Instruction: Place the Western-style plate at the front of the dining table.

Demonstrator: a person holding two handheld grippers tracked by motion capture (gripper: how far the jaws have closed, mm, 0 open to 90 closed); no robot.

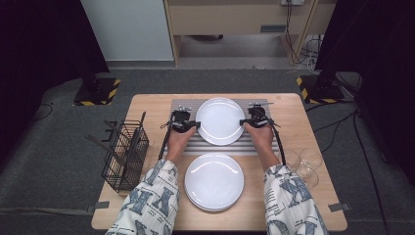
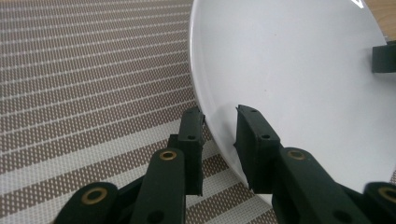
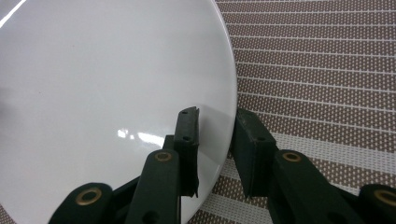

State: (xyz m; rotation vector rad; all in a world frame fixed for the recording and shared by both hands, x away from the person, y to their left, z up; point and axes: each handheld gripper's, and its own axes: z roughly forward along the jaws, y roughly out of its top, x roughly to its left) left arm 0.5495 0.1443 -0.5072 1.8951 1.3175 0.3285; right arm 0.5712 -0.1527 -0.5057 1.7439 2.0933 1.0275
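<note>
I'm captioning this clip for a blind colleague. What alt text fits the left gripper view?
Two black jaws of the left gripper straddle the rim of a white plate, with a visible gap at the pads, so they look loosened rather than clamped. The plate lies on a brown-and-white striped mat; the right gripper's jaw tip shows at the plate's far edge.
</note>
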